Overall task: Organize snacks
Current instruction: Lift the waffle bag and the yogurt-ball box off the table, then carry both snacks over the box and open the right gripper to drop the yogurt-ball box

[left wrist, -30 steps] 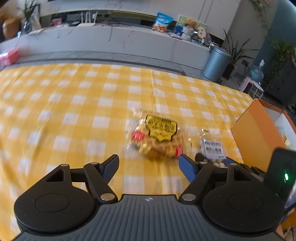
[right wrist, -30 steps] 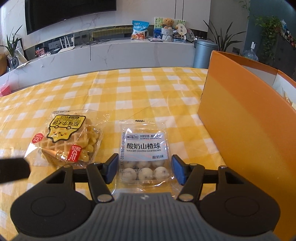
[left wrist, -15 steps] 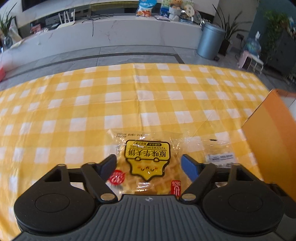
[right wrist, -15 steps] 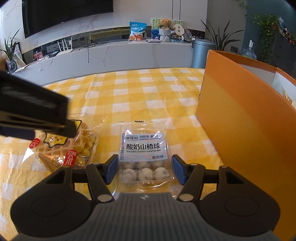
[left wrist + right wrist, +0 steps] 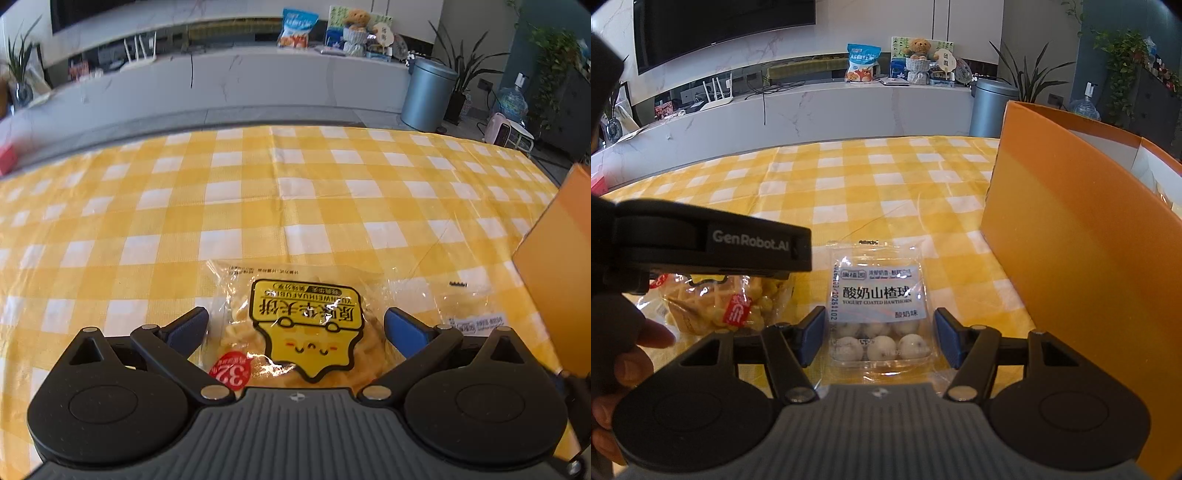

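Note:
A clear waffle pack [image 5: 306, 325] with a yellow label lies on the yellow checked tablecloth [image 5: 258, 206]. My left gripper [image 5: 297, 328] straddles it; its jaws are opening, and the blue pads stand just off the pack's sides. In the right wrist view, the left gripper's black body [image 5: 709, 247] hangs over the same waffle pack [image 5: 720, 306]. A pack of white yogurt hawthorn balls [image 5: 881, 314] lies flat between the pads of my right gripper [image 5: 879, 339], which is open around it without squeezing.
A tall orange box [image 5: 1071, 258] stands open-topped at the right, close to the hawthorn pack; its corner [image 5: 554, 277] shows in the left wrist view. A person's hand [image 5: 628, 354] holds the left gripper. Beyond the table are a white counter and a grey bin [image 5: 424, 96].
My left gripper has come forward and down over the waffle pack, and its jaws have widened around it. In the right wrist view its body slid in from the left. The right gripper stayed still.

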`<state>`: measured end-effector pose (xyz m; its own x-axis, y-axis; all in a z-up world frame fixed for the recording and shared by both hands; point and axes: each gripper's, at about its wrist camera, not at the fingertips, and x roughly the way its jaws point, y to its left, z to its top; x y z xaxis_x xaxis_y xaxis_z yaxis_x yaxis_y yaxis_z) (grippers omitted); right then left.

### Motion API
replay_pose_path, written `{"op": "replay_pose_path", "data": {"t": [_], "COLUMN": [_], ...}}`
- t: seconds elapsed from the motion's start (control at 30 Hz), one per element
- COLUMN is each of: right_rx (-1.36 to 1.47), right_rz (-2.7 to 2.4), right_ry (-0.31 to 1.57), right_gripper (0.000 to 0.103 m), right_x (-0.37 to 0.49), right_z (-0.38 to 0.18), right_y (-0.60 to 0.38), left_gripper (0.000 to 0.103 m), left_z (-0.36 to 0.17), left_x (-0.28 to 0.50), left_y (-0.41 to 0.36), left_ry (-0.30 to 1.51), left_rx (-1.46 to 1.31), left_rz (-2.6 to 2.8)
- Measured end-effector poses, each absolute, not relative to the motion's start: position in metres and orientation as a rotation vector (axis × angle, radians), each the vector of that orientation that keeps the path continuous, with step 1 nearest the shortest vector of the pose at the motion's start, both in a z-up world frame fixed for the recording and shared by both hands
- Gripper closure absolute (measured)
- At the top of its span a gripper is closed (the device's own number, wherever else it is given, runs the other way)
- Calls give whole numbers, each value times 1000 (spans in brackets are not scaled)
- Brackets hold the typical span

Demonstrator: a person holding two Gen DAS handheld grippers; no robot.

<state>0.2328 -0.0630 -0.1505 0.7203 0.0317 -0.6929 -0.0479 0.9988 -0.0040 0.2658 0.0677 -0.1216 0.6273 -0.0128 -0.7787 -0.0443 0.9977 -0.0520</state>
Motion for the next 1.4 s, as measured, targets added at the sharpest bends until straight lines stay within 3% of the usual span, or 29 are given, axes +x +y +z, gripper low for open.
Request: {"op": "replay_pose_path", "data": {"t": [0.47, 0.7, 0.87, 1.4], "right_rx": [-29, -34, -43, 3], "right_rz": [44, 48, 58, 122], "right_ry": [756, 754, 753, 645], "right_gripper": [42, 43, 44, 44], "right_x": [231, 229, 228, 205], "right_z": [-150, -149, -149, -106], "right_y": [-61, -62, -62, -72], "left_gripper": [0, 16, 20, 21], "left_z": [-122, -110, -105, -65], "left_x": [253, 245, 239, 197], "left_y": [54, 58, 65, 92], "left_ry": [828, 775, 761, 669], "left_rx": [-13, -56, -92, -259], "left_rz": [-16, -7, -39, 3]}}
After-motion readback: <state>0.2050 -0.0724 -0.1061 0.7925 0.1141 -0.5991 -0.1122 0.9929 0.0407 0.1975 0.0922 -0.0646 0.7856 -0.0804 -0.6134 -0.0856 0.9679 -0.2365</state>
